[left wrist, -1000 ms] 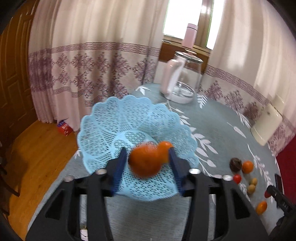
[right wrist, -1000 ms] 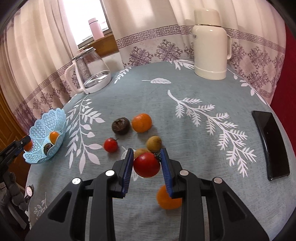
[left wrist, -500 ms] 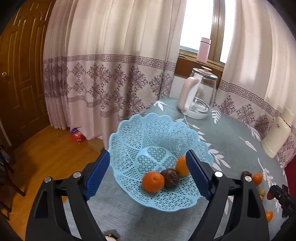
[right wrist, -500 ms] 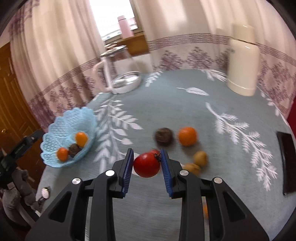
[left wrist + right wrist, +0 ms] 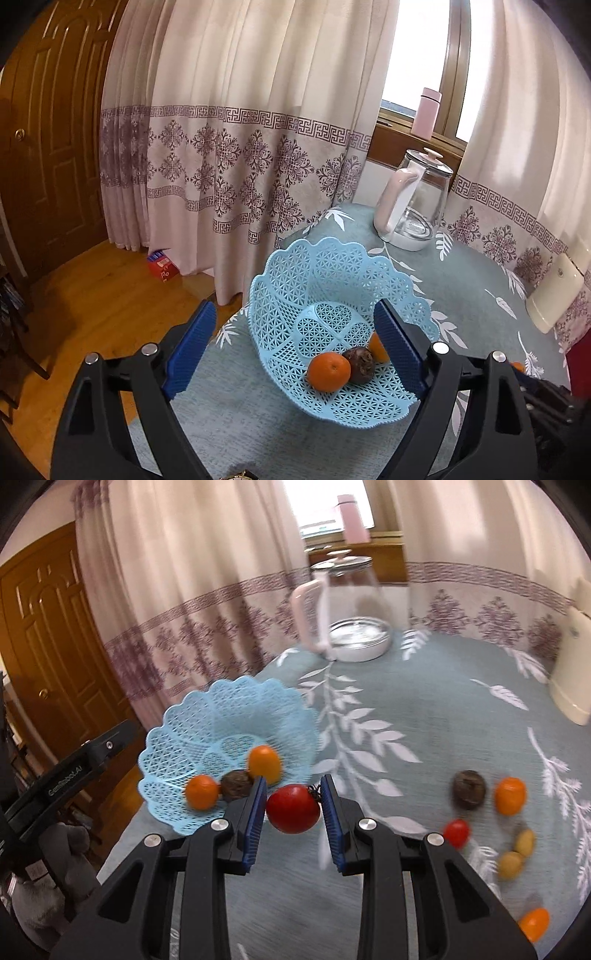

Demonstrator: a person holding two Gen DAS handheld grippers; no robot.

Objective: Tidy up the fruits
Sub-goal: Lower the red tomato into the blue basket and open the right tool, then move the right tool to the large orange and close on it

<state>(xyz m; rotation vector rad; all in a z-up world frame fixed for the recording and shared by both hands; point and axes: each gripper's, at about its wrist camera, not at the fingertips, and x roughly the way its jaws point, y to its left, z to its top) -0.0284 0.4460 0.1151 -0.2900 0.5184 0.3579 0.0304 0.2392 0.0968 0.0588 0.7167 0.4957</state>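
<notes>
Three fruits lie inside the light blue plastic lattice basket [image 5: 334, 280] with the scalloped rim: a round orange mandarin [image 5: 328, 371], a dark brown wrinkled fruit [image 5: 360, 364] touching it, and a second orange fruit [image 5: 376, 347] partly hidden behind the right finger of the left tool [image 5: 295, 349]. The left tool is spread wide and holds nothing; its blue ribbed fingers stand on both sides of the basket, without touching the fruits. The basket sits near the edge of the surface [image 5: 461, 291], which is covered by a grey-blue cloth with white leaf pattern.

The right tool [image 5: 293, 808] is closed on a round red tomato [image 5: 293, 808] with a small dark stem, gripped between the two blue pads. This tomato is in the air, just beside the near rim of the basket in the right wrist view, not over its middle. The picture is blurred there.

On the cloth to the right, well apart from the basket, more fruits lie: another dark brown fruit [image 5: 469, 789] beside an orange one [image 5: 510, 795], a small red tomato [image 5: 456, 833], two yellowish fruits [image 5: 517, 853] touching each other, and one more orange fruit [image 5: 534, 923] nearest to the camera.

A glass kettle with pink handle [image 5: 415, 201] stands behind the basket, and a cream-coloured thermos jug [image 5: 554, 295] is at the far right.
</notes>
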